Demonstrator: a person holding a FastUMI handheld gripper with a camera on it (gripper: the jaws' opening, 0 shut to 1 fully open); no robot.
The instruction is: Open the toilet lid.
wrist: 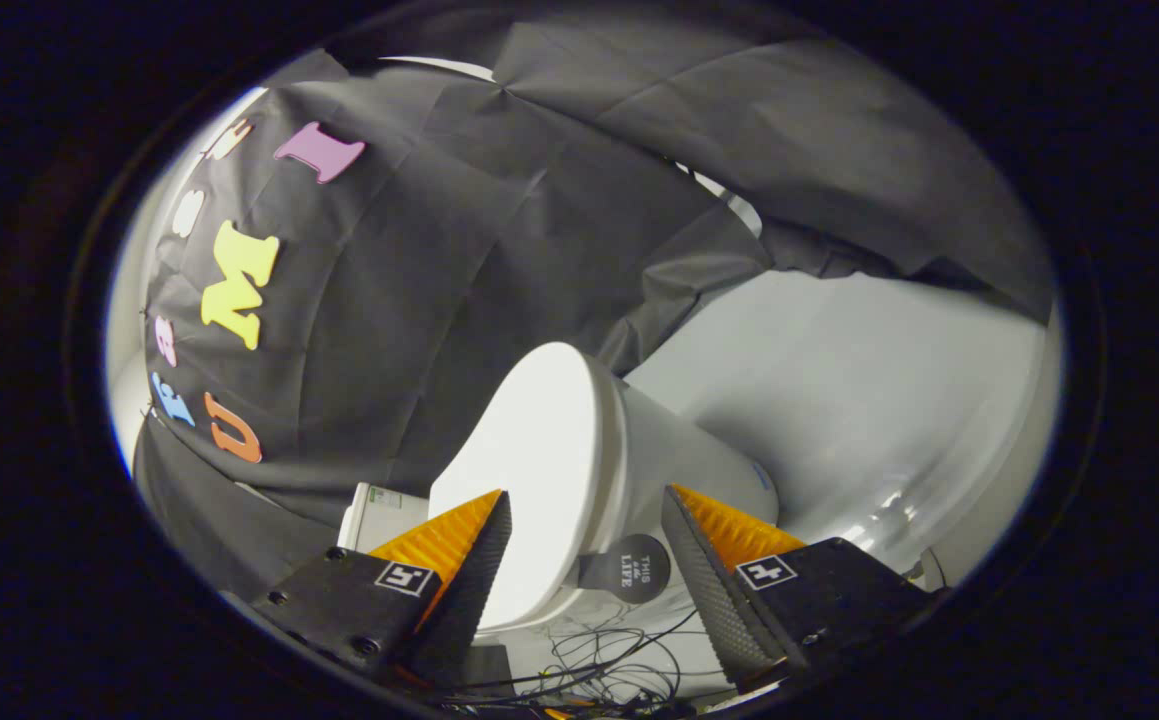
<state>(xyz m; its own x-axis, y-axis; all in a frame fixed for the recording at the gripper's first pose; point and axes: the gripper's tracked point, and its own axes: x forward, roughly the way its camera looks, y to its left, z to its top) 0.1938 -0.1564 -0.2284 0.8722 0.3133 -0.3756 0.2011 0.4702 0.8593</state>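
Gripper view: gripper (587, 530) jaws apart, closed toilet lid (529, 470) between them.

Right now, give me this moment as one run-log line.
gripper: open, touching nothing | toilet lid: closed, ahead between the fingers | round tag: at lid edge | cables: floor below | stage: approach

One toilet (639, 450) stands ahead, with one lid (529, 470), closed over the bowl, and one tank (376, 515) at its left. One gripper (587, 545) shows near, its two fingers (479, 560) spread apart with the lid's edge in the gap between them, neither pressing it. One round dark tag (629, 568) hangs by the lid's near rim, and one tangle of thin cables (609, 660) lies on the floor below, its strands too many to count.
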